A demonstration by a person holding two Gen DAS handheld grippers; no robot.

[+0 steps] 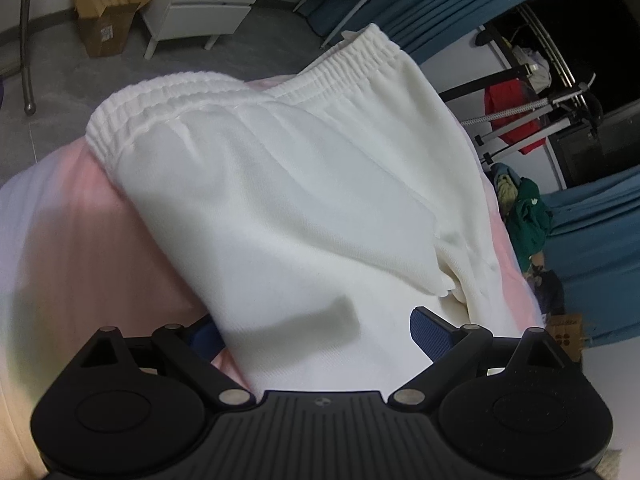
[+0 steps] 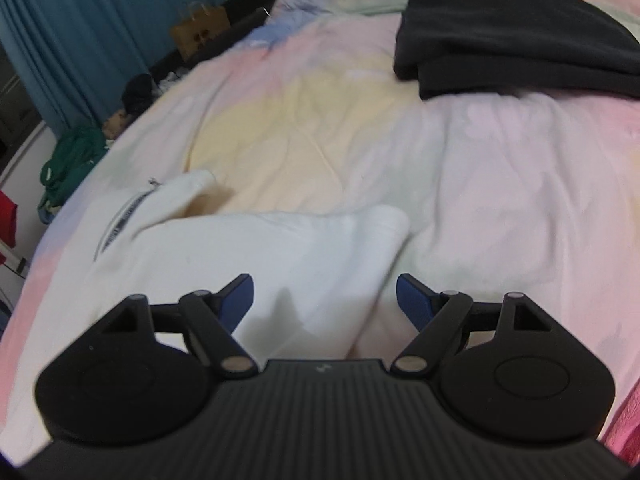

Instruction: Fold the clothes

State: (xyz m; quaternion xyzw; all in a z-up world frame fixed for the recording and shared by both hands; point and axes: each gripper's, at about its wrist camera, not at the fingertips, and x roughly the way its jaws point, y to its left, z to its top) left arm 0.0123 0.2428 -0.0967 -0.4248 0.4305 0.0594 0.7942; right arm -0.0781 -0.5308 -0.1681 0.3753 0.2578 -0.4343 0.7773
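White trousers [image 1: 280, 184] with a ribbed elastic waistband [image 1: 168, 96] lie on the pastel bedspread [image 1: 72, 240]. My left gripper [image 1: 320, 336] has its jaws wide apart at the near end of the cloth. Fabric runs between them and covers most of the left pad, while the right pad [image 1: 434, 338] shows clear. In the right wrist view the same white trousers [image 2: 248, 256] show a zip pocket [image 2: 120, 220] and a rounded leg end [image 2: 384, 224]. My right gripper [image 2: 326, 300] hovers open just over that leg, gripping nothing.
A folded black garment [image 2: 512, 32] lies far right on the bedspread [image 2: 500, 184]. Beside the bed are a green clothes pile [image 2: 68, 164], a paper bag [image 2: 200, 32] and blue curtains [image 2: 80, 32]. A cardboard box [image 1: 106, 16], white drawers [image 1: 208, 0] and a clothes rack [image 1: 532, 108] stand on the floor.
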